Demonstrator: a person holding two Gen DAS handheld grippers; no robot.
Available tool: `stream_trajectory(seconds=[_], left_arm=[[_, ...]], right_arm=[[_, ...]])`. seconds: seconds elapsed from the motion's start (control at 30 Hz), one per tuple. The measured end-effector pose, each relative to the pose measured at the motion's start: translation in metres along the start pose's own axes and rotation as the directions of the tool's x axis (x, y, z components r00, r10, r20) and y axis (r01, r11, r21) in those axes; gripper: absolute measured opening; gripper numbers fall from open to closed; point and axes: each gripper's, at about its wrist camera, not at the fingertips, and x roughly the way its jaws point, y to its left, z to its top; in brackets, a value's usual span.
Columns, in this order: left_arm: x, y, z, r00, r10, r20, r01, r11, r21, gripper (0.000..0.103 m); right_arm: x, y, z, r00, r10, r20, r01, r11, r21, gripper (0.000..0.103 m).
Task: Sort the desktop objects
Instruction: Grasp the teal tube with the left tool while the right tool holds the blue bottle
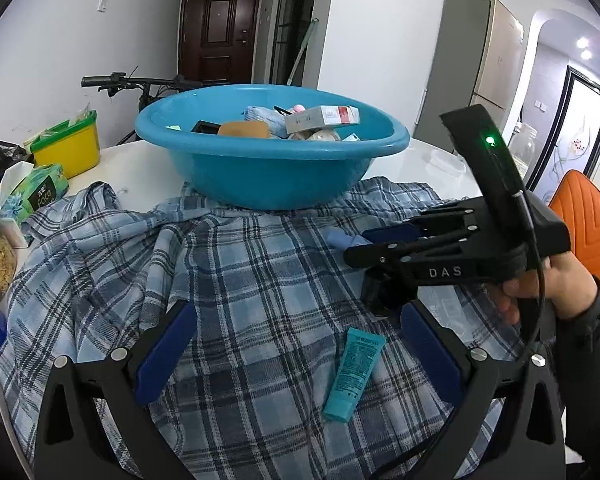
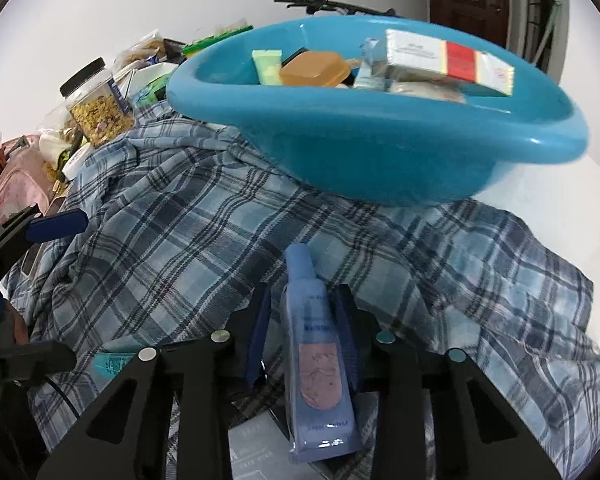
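The right tool [image 2: 304, 320] is clamped on a pale blue tube [image 2: 318, 360] over the plaid cloth [image 2: 160, 240], at 6 o'clock from the basin [image 2: 380, 152]. Soft, light, slippery: grip mid-body. The left tool [image 1: 296, 356] stands open.

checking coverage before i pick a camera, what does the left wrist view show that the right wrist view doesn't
Only the left wrist view: the whole teal tube lying on the cloth between the open left gripper fingers, the yellow box, the orange chair, and the right gripper from outside.

Only the right wrist view: the whole blue tube clamped between the right gripper's fingers, and the cereal jar with its black lid.

Both: the blue basin of items on the plaid cloth.
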Motion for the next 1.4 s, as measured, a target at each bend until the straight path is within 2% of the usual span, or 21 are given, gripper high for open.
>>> stream_trajectory(seconds=[0.1, 0.27, 0.47, 0.57, 0.83, 1.0, 1.07, 1.13, 1.2, 1.27, 1.4], left_arm=[[-0.003, 0.004, 0.002, 1.000, 0.002, -0.001, -0.002, 1.000, 0.009, 0.103], [-0.004, 0.008, 0.005, 1.000, 0.030, -0.009, -0.029, 0.999, 0.021, 0.103], [-0.004, 0.007, 0.003, 0.999, 0.040, -0.011, -0.039, 0.999, 0.015, 0.103], [-0.007, 0.007, 0.002, 0.999, 0.033, -0.004, -0.033, 0.999, 0.001, 0.103], [-0.011, 0.001, 0.001, 1.000, 0.004, -0.004, -0.003, 0.999, 0.040, 0.103], [-0.001, -0.026, 0.000, 0.998, -0.042, -0.049, 0.049, 0.986, 0.159, 0.101], [0.005, -0.034, -0.005, 0.995, -0.058, -0.084, 0.073, 0.978, 0.195, 0.088], [0.011, -0.040, -0.012, 0.991, -0.054, -0.119, 0.080, 0.971, 0.224, 0.080], [0.016, -0.040, -0.019, 0.985, -0.073, -0.155, 0.106, 0.970, 0.218, 0.065], [0.021, -0.039, -0.024, 0.981, -0.069, -0.184, 0.108, 0.970, 0.216, 0.040], [0.023, -0.040, -0.029, 0.978, -0.062, -0.199, 0.107, 0.968, 0.227, 0.036]], right_arm=[[0.003, -0.005, 0.000, 0.999, 0.031, -0.006, -0.031, 0.999, 0.014, 0.026], [0.004, -0.009, -0.001, 0.999, 0.054, -0.001, -0.054, 0.998, 0.022, 0.026], [0.015, 0.002, 0.018, 0.993, -0.020, -0.116, 0.015, 0.999, -0.049, 0.025], [0.014, 0.006, 0.021, 0.991, -0.045, -0.123, 0.035, 0.996, -0.077, 0.021], [-0.040, -0.018, -0.005, 0.998, 0.030, 0.055, -0.031, 0.999, 0.030, 0.021], [-0.075, -0.026, -0.029, 0.990, 0.045, 0.131, -0.053, 0.997, 0.060, 0.021], [-0.082, -0.026, -0.036, 0.989, 0.047, 0.141, -0.057, 0.996, 0.062, 0.021], [-0.089, -0.029, -0.045, 0.987, 0.052, 0.151, -0.063, 0.996, 0.068, 0.021], [-0.094, -0.031, -0.054, 0.986, 0.053, 0.160, -0.066, 0.995, 0.073, 0.021], [-0.097, -0.034, -0.059, 0.985, 0.054, 0.164, -0.068, 0.994, 0.080, 0.021], [-0.097, -0.039, -0.065, 0.984, 0.056, 0.167, -0.073, 0.993, 0.094, 0.021]])
